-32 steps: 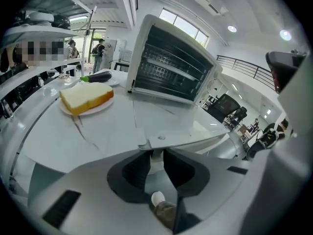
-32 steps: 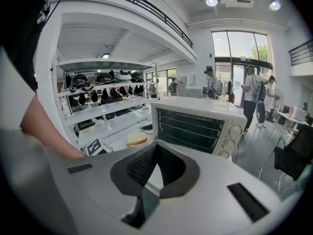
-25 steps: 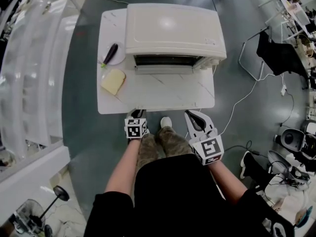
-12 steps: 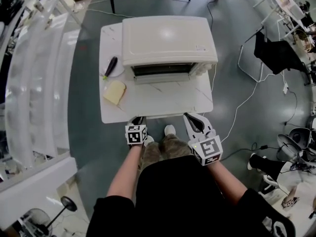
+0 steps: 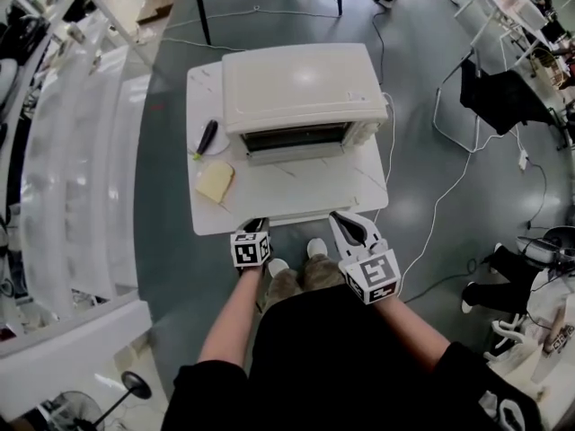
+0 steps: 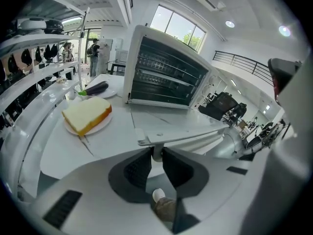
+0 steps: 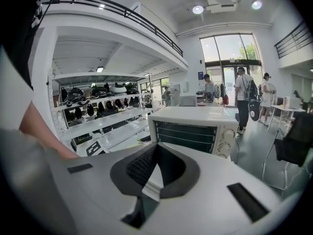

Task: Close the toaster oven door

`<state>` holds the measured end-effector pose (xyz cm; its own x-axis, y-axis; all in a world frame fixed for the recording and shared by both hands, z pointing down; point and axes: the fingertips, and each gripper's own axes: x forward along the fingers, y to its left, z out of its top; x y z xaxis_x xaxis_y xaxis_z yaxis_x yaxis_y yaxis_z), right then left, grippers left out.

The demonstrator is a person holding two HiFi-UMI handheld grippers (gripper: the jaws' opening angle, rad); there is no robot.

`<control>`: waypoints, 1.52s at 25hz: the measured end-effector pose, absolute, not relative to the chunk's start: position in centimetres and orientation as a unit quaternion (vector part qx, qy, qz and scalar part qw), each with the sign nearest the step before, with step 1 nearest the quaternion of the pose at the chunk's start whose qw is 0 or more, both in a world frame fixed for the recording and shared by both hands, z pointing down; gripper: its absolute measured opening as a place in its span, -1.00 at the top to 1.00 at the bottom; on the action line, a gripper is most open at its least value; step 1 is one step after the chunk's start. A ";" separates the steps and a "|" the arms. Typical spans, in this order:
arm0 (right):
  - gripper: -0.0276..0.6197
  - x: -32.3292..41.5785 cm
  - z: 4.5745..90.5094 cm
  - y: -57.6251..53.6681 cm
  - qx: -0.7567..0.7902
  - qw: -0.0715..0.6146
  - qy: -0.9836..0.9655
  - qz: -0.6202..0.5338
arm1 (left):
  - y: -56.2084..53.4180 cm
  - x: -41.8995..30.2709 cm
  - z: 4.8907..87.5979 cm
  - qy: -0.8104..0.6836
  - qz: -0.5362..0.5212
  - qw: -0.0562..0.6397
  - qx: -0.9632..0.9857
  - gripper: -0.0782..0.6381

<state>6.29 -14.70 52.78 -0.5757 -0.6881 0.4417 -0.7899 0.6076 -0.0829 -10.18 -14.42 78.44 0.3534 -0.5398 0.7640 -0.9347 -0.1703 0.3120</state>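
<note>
A white toaster oven [image 5: 301, 88] stands at the back of a white table [image 5: 314, 191]. Its dark mouth faces me and its door [image 5: 296, 156] is folded down in front of it. The left gripper view shows the oven [image 6: 168, 72] with its bare racks. The right gripper view shows the oven [image 7: 193, 129] with knobs on its right side. My left gripper [image 5: 255, 226] is at the table's front edge. Its jaws stand a narrow gap apart, with only a white bit of the table's underside showing through. My right gripper [image 5: 340, 217] hovers at the same edge, its tips together and holding nothing.
A slice of bread [image 5: 216, 180] lies on the table's left side, also seen in the left gripper view [image 6: 88, 114]. Behind it is a plate with a dark vegetable [image 5: 207, 136]. A cable [image 5: 449, 187] trails over the floor at the right. White shelving [image 5: 81, 151] runs along the left.
The table and oven have slid lower and look smaller in the head view. Both grippers stay by the table's front edge. The oven door is still down.
</note>
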 end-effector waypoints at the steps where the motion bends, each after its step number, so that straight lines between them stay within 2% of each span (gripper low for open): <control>1: 0.85 6.2 52.6 -14.7 0.422 0.184 -0.877 0.135 | -14.4 -10.2 78.3 -0.510 0.252 0.394 0.722 0.55; 38: 0.85 6.1 50.2 -16.1 0.418 0.160 -0.888 0.103 | -17.0 -10.8 71.2 -0.545 0.189 0.399 0.713 0.56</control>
